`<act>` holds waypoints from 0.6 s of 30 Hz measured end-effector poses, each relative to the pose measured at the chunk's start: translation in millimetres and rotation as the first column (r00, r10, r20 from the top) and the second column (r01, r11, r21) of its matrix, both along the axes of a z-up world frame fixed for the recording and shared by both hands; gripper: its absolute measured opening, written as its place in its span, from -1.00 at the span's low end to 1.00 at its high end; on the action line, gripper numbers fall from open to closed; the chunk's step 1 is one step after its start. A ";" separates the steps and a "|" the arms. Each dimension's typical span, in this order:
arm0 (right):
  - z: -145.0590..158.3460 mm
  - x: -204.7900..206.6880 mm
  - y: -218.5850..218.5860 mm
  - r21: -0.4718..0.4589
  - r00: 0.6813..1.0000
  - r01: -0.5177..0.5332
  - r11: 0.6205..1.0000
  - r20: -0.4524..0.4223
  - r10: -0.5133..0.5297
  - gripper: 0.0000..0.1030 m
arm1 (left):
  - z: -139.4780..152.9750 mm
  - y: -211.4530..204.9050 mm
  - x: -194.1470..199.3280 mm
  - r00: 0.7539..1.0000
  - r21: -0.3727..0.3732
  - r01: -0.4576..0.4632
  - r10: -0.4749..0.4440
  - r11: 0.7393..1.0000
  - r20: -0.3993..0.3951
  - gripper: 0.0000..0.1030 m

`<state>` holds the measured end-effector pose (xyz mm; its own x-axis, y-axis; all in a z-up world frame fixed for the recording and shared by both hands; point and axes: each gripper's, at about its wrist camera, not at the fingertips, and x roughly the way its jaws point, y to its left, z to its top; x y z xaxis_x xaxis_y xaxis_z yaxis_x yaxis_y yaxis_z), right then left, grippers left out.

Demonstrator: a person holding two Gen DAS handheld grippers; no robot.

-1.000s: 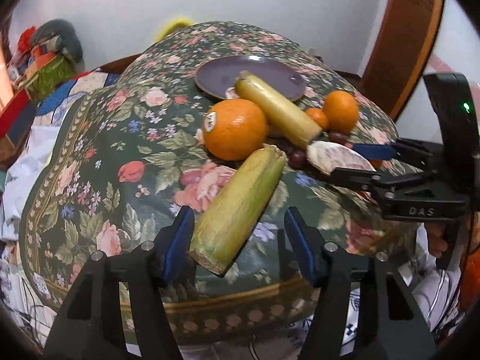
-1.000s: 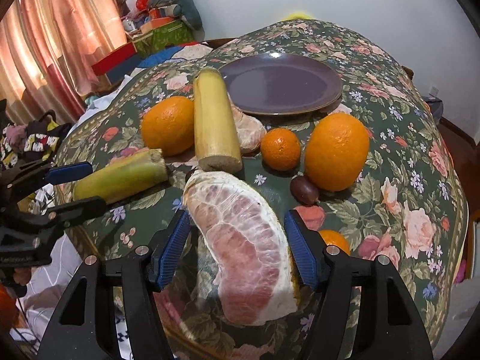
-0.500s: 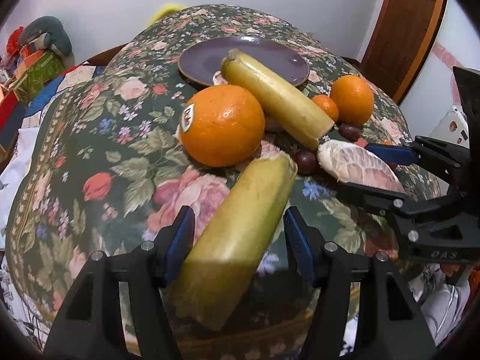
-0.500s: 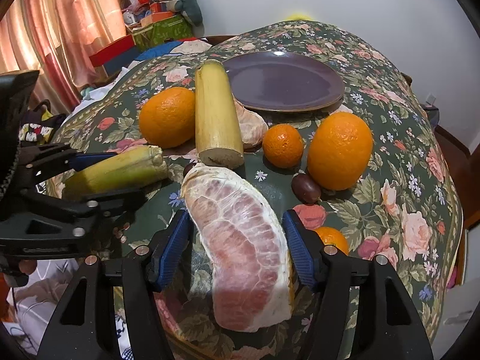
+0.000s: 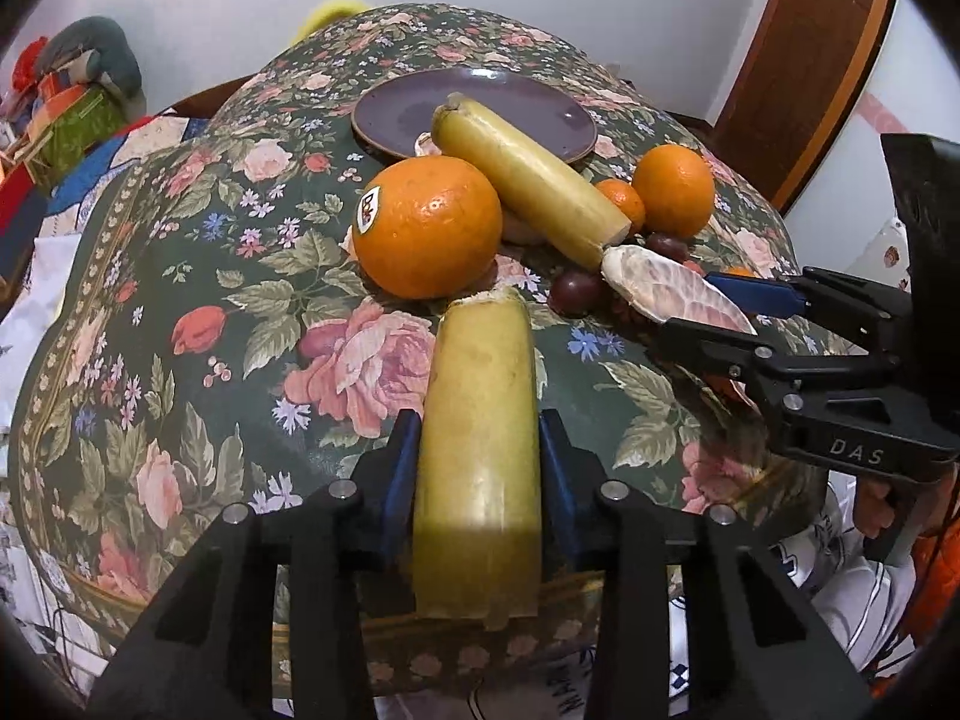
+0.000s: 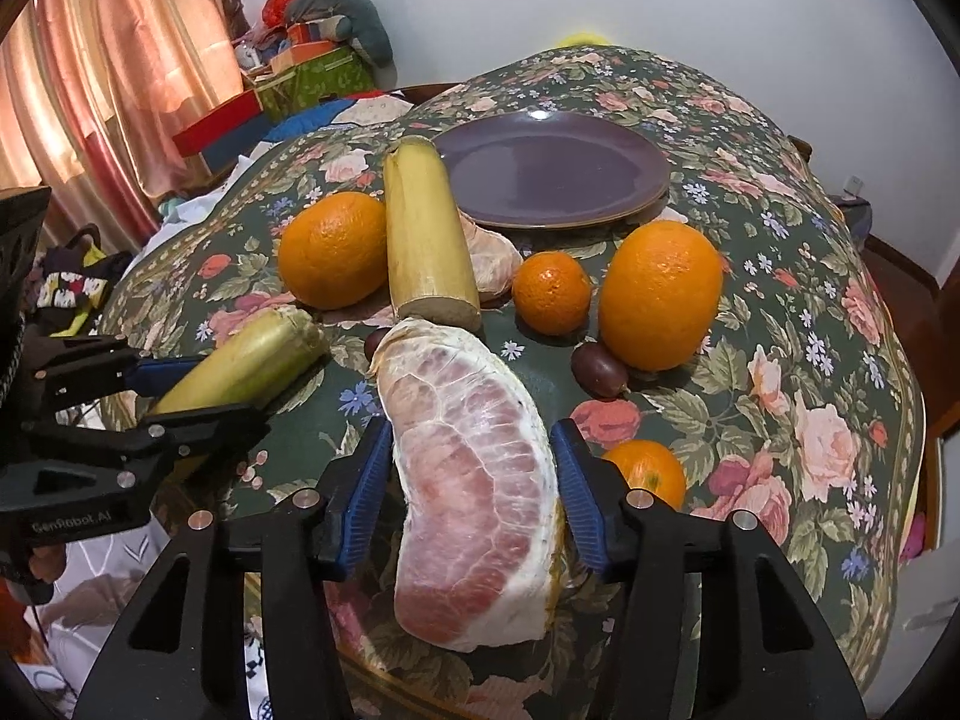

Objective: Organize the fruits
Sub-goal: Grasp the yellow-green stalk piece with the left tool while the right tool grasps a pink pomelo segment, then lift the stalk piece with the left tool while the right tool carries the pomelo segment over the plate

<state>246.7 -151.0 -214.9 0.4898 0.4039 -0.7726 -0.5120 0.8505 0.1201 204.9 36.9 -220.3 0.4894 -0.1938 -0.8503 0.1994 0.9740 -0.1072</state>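
Both wrist views look steeply down from close over the near edge of the floral table (image 5: 198,276), facing its far edge. Each shows the purple plate (image 6: 552,174) and, at its side, the other gripper.

Dark green floral tablecloth (image 6: 780,240), purple plate (image 6: 552,174), orange oranges (image 6: 660,294), pink-white pomelo segment (image 6: 474,480)

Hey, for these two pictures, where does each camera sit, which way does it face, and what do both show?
Left wrist: sits behind the left gripper, looking down its fingers at a sugarcane piece between its closing jaws; the right gripper enters from the right.
Right wrist: sits behind the right gripper, jaws closing around a pomelo segment; the left gripper enters from the left.
Shared: the purple plate, oranges, floral tablecloth.
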 end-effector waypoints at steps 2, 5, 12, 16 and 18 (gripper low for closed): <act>1.5 -0.2 -0.8 0.006 1.000 0.003 1.000 0.003 -0.003 -0.03 | -1.2 -2.6 3.8 1.000 0.000 0.000 0.000 1.000 -0.004 -0.24; 3.4 -0.7 -1.7 0.010 1.000 0.009 1.000 0.012 -0.009 -0.03 | -4.1 -6.2 10.8 1.000 0.001 0.000 0.000 1.000 -0.007 -0.24; 6.8 -2.0 -3.7 0.014 0.999 0.018 1.000 0.029 -0.018 -0.04 | -5.4 -11.9 17.0 1.000 0.020 0.003 -0.003 1.000 0.018 -0.26; 13.2 -4.0 -9.2 0.034 0.999 0.030 0.999 0.041 -0.031 -0.04 | 2.7 -9.6 11.9 0.999 0.013 -0.012 0.012 1.000 0.035 -0.26; 16.7 -5.1 -10.5 0.039 0.998 0.036 0.999 0.052 -0.038 -0.04 | 9.4 -7.8 8.9 0.998 0.008 -0.020 0.020 1.000 0.054 -0.27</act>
<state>241.6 -161.4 -198.2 0.5445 0.4133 -0.7299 -0.4866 0.8644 0.1265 213.8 29.2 -210.9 0.5383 -0.1764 -0.8241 0.1854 0.9787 -0.0884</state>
